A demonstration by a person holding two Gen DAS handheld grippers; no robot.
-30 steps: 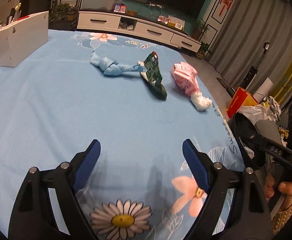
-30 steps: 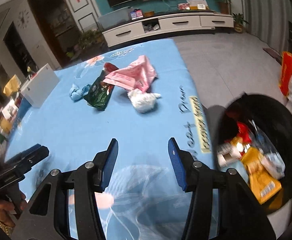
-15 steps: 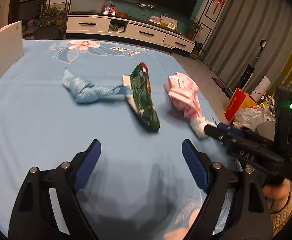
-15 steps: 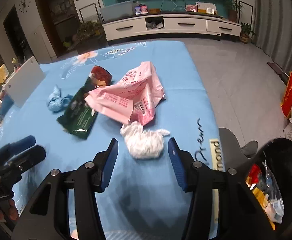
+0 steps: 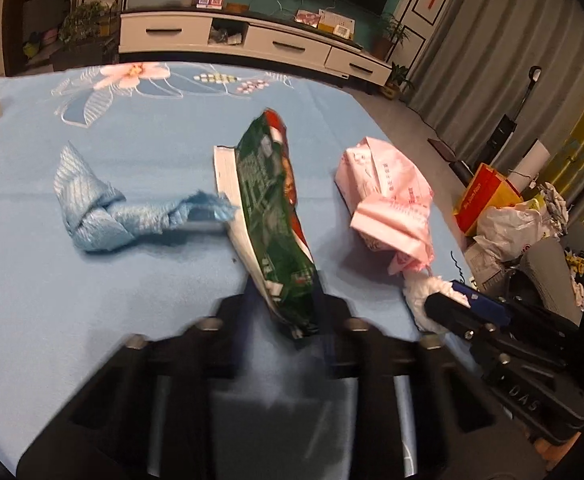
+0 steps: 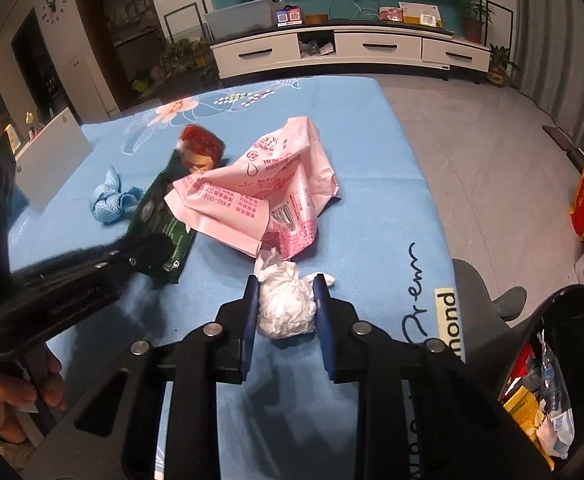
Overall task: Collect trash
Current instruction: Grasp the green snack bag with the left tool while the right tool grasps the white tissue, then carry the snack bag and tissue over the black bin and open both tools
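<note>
I'm mid-grab: my left gripper (image 5: 288, 312) closing on the green wrapper (image 5: 276, 220), right gripper (image 6: 286, 304) closing around the tissue wad (image 6: 286, 304); next, lift both toward the bin (image 6: 564, 360).

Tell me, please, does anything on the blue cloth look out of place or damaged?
Yes: four crumpled bits of trash lie loose on it: a blue wrapper, a green snack bag, a pink plastic bag and a white paper wad.

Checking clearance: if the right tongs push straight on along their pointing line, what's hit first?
The white crumpled tissue, already between the closing right tongs. Just beyond it lies the pink plastic bag; the gap between them is hard to judge.
</note>
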